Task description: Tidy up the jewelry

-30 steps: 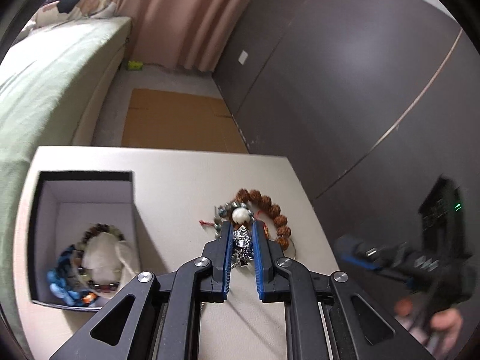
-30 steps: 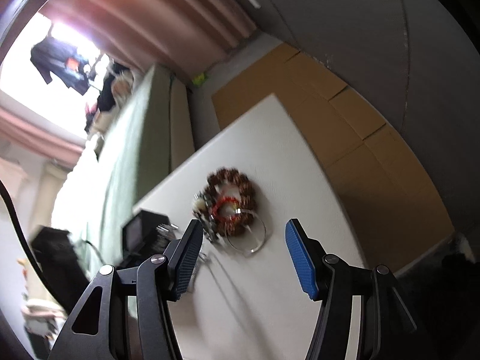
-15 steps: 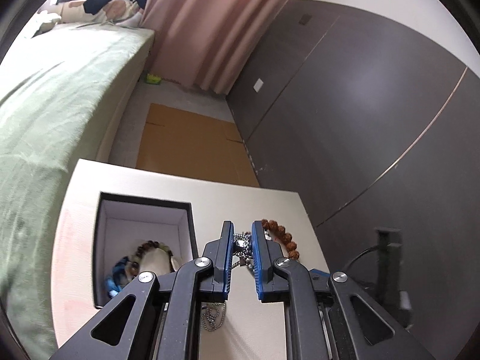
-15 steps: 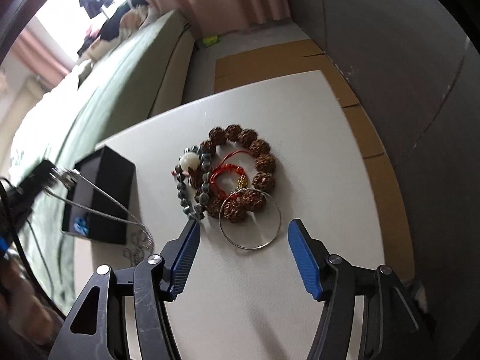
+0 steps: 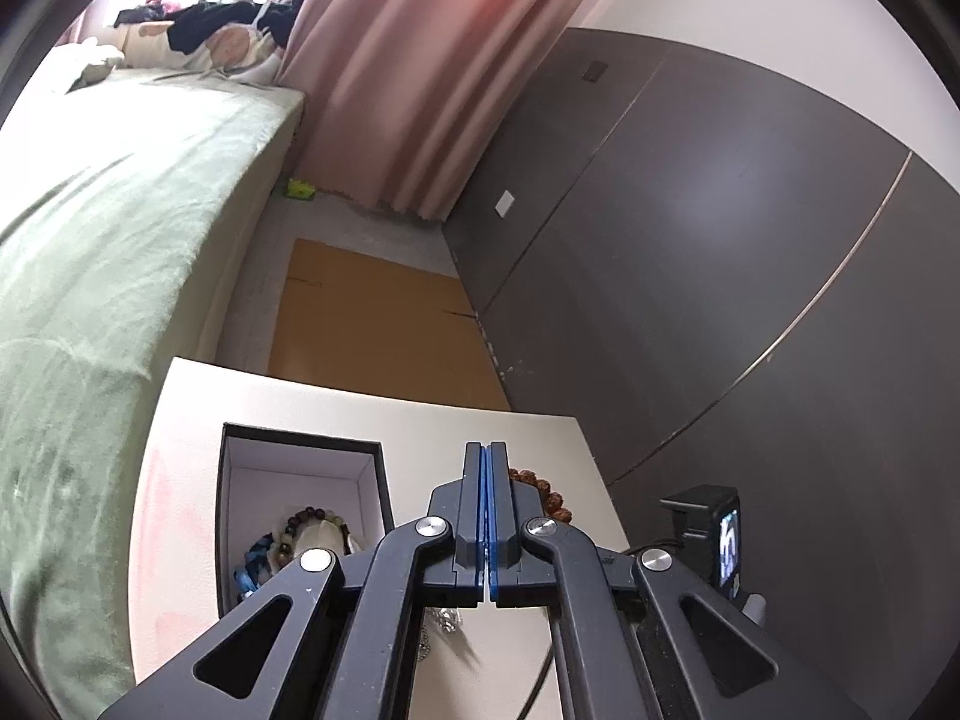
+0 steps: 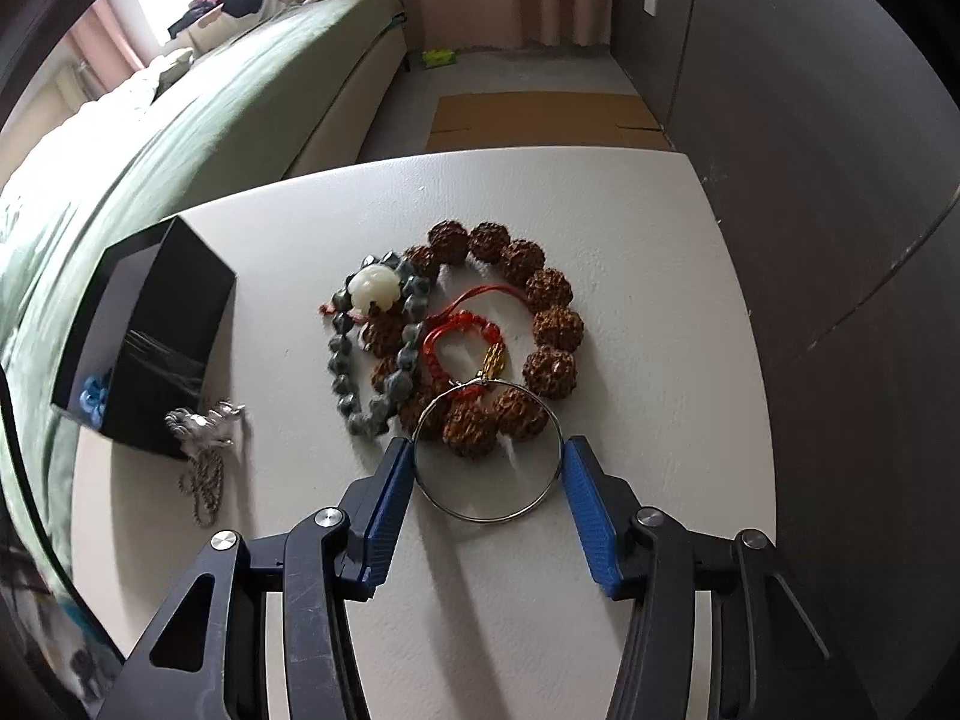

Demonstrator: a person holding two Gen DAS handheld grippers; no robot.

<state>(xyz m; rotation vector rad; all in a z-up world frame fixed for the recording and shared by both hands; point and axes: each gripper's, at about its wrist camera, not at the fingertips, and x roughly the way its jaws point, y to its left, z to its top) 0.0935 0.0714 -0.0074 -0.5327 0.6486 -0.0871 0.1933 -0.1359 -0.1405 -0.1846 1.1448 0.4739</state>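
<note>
My left gripper [image 5: 486, 516] is shut and raised above the white table; a silver chain necklace [image 5: 443, 621] hangs below its fingers. In the right wrist view the necklace's silver pendant [image 6: 204, 420] and chain dangle beside the black jewelry box [image 6: 162, 330]. The box [image 5: 300, 456] holds bead bracelets [image 5: 288, 537]. My right gripper [image 6: 487, 468] is open, its fingers either side of a thin silver bangle [image 6: 487, 450]. Beyond it lie a big brown seed-bead bracelet [image 6: 549, 324], a grey bead bracelet with a white bead [image 6: 375, 291] and a red cord bracelet [image 6: 459, 330].
The white table [image 6: 660, 420] ends near a dark wardrobe wall on the right. A green-covered bed [image 5: 108, 252] runs along the left. Cardboard [image 5: 372, 324] lies on the floor beyond the table. The right gripper's camera body [image 5: 714, 540] shows at the left view's lower right.
My left gripper closed fully and lifted the silver necklace up toward the box. My right gripper came down to the table and now straddles the silver bangle.
</note>
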